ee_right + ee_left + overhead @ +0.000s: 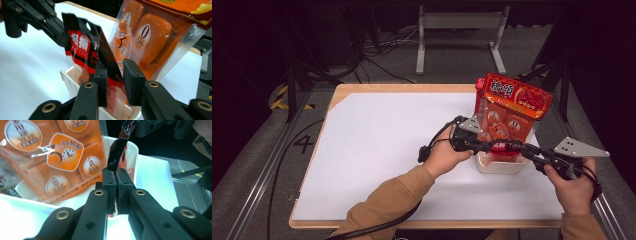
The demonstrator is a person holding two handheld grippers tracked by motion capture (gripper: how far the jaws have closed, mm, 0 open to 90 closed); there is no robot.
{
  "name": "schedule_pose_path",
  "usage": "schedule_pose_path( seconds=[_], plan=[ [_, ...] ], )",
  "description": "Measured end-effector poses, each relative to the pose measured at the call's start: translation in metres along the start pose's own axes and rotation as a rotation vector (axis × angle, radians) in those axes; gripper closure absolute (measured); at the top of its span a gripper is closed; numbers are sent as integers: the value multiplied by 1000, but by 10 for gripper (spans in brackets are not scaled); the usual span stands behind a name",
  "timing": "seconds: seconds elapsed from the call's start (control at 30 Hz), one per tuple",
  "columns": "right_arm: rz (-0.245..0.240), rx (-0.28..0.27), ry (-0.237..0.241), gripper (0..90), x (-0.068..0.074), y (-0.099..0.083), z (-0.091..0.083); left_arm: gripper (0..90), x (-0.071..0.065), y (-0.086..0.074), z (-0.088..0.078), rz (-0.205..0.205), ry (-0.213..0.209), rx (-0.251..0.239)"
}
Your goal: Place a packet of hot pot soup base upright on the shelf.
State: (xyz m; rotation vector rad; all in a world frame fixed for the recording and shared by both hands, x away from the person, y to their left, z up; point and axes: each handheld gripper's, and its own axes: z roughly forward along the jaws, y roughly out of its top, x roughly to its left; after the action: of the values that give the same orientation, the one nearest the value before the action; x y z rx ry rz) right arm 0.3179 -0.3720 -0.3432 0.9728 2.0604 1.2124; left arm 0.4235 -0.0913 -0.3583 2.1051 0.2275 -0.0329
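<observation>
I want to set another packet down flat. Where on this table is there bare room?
The white sheet lies bare from its far-left corner to the near edge, left of the left gripper. It is crowded at the right: the white bin holds the orange bag and red-black packet, with the right gripper there.

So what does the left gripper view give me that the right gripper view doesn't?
Left gripper view: the left gripper with its jaws pinched on the dark edge of the red and black packet.

Right gripper view: the packet's printed red face, and the right gripper with its jaws apart around the packet, pads not pressing.

Both: the white bin and the orange snack bag standing in it.
</observation>
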Motion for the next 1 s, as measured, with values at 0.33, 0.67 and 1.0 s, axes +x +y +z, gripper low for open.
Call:
schedule_pose_path(
  seconds=[0.33, 0.67, 1.0],
  plan=[
    [-24, -54, 31, 559, 7, 13, -1, 376, 1, -8, -4, -47, 64, -59],
    [-20, -89, 70, 489, 16, 25, 10, 248, 1, -20, -36, -84, 118, -101],
    [-9, -150, 120, 375, 43, 42, 29, 222, -18, -48, -108, -103, 226, -131]
  ],
)
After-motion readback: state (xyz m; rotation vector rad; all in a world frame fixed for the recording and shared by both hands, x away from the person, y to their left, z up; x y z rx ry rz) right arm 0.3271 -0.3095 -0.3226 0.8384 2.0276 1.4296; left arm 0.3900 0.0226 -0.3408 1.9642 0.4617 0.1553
